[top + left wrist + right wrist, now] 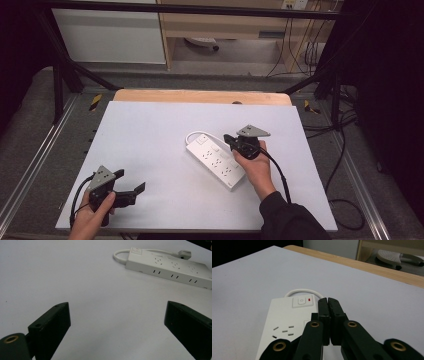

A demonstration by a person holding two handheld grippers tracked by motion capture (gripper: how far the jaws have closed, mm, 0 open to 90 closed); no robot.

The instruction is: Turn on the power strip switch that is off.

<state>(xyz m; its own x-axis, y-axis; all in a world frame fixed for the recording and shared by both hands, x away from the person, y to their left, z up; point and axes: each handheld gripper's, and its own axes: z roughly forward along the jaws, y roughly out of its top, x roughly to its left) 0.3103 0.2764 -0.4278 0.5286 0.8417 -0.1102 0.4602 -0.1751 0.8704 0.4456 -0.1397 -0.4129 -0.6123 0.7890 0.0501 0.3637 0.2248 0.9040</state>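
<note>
Two claws: my right claw point(328, 302), pressed together, hovers over the strip point(216, 160) near its switch point(303, 301). My left claw point(131, 183) rests spread. Pressing off-centre could skid the strip across the bench point(150, 135).

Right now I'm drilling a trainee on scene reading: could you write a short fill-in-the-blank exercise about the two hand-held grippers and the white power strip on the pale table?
1. The jaws of the left gripper stand wide ____.
2. The jaws of the right gripper are pressed ____, their tips above the white plastic power strip beside its switch.
3. The strip's power switch carries a small ____ mark.
4. The strip lies on the pale ____.

Missing words: open; shut; red; table
</note>
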